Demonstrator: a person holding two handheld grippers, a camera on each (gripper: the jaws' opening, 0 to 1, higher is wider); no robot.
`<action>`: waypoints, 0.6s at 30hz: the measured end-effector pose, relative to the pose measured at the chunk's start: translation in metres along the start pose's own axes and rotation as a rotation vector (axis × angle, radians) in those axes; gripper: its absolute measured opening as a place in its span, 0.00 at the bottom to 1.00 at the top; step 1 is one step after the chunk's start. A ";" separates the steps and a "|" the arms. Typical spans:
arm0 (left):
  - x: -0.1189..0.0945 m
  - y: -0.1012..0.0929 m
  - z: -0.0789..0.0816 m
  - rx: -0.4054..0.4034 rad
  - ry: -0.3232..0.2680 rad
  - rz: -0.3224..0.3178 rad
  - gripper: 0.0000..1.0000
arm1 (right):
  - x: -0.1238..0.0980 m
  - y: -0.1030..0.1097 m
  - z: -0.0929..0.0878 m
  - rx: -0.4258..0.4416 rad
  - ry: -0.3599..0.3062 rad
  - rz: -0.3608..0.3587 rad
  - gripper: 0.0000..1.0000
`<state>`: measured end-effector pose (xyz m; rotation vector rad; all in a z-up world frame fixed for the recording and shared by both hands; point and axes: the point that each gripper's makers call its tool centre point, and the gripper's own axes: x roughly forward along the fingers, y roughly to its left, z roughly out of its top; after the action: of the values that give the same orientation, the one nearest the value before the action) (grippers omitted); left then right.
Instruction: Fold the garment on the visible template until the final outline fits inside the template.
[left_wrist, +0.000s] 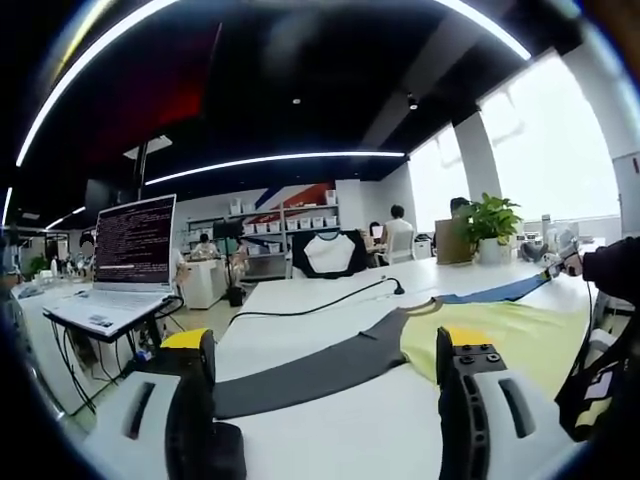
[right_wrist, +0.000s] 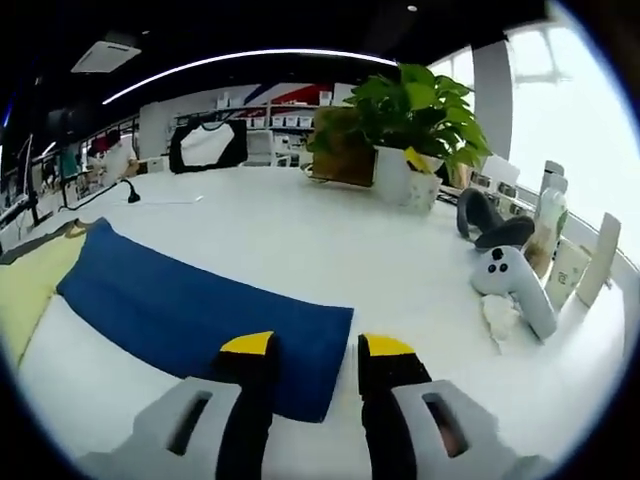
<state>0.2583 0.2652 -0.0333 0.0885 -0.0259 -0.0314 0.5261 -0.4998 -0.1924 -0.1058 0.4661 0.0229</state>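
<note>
One shirt (left_wrist: 480, 335) flat on white table (left_wrist: 330, 420): soft cloth, yellow body, one grey sleeve (left_wrist: 310, 375) at 6 o'clock of left gripper view, one blue sleeve (right_wrist: 190, 315) at 7 o'clock of right gripper view. Left gripper (left_wrist: 325, 365) jaws apart, empty. Right gripper (right_wrist: 315, 350) jaws slightly apart over blue sleeve's cuff, nothing clamped. One laptop (left_wrist: 120, 270), one potted plant (right_wrist: 415, 125), one white controller (right_wrist: 510, 280).

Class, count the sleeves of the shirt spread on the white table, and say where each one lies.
2. The grey sleeve stretches between the left gripper's fingers; the blue sleeve lies flat before the right gripper.
</note>
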 end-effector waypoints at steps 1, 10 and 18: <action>0.000 0.001 0.000 0.000 0.000 0.002 0.97 | 0.000 0.001 0.000 0.003 -0.002 0.003 0.30; -0.002 0.004 0.002 0.013 -0.012 0.019 1.00 | 0.000 0.010 -0.001 0.046 -0.017 0.008 0.09; -0.005 0.008 0.003 0.005 -0.013 0.025 1.00 | 0.002 0.015 0.002 0.055 0.030 0.005 0.00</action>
<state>0.2537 0.2725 -0.0294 0.0933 -0.0400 -0.0064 0.5277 -0.4848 -0.1927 -0.0508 0.4969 0.0135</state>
